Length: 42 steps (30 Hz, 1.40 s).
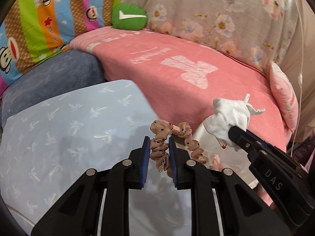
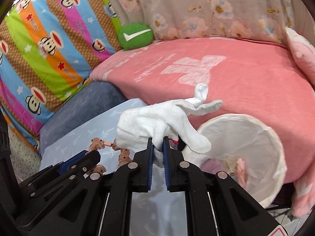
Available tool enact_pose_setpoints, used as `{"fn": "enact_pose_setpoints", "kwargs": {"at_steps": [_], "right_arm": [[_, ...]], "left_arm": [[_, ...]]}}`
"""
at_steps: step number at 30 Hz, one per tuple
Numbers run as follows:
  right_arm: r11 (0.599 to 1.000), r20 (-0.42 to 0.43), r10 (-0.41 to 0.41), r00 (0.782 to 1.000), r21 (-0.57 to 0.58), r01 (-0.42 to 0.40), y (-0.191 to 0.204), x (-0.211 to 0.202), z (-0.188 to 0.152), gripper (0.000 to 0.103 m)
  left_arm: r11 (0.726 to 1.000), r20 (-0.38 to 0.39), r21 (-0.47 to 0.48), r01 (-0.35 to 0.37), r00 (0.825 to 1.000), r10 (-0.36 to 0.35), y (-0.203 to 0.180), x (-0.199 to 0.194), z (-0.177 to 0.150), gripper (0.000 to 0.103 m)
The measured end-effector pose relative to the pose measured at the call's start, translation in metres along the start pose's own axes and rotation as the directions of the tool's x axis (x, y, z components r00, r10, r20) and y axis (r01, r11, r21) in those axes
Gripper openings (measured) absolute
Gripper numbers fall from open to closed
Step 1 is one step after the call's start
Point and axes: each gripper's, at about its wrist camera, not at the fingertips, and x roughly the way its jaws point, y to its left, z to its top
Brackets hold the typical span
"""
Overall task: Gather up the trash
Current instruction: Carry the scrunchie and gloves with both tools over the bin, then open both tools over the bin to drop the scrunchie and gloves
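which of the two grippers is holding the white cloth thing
The right gripper, shut on the white glove near the lined bin. The left gripper grips a brown dotted scrunchie instead.

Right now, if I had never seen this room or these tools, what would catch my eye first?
Probably the two black grippers side by side, each shut on something soft: the left gripper pinches a crinkled brown scrunchie with dark dots, the right gripper a white cotton glove. Behind them lies a pink blanket, with a white-lined round bin at its near edge.
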Motion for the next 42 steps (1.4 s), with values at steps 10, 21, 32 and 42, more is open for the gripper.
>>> {"fn": "enact_pose_setpoints", "kwargs": {"at_steps": [10, 21, 32, 42], "right_arm": [[0.993, 0.05, -0.077, 0.996, 0.099, 0.071, -0.082, -0.044, -0.002, 0.01], [0.979, 0.056, -0.125, 0.991, 0.172, 0.114, -0.135, -0.058, -0.011, 0.01], [0.975, 0.043, -0.133, 0.99, 0.187, 0.123, -0.146, -0.05, -0.013, 0.015], [0.984, -0.004, -0.109, 0.994, 0.141, 0.108, -0.125, -0.023, -0.009, 0.035]], "left_arm": [[0.991, -0.015, 0.103, 0.088, 0.996, -0.087, -0.07, 0.004, -0.005, 0.02], [0.977, -0.051, 0.155, 0.143, 0.989, -0.137, -0.115, 0.017, -0.01, 0.021], [0.983, -0.026, 0.146, 0.114, 0.993, -0.111, -0.117, 0.022, -0.009, 0.059], [0.991, -0.003, 0.134, 0.02, 1.0, -0.02, -0.095, 0.025, -0.013, 0.068]]}}
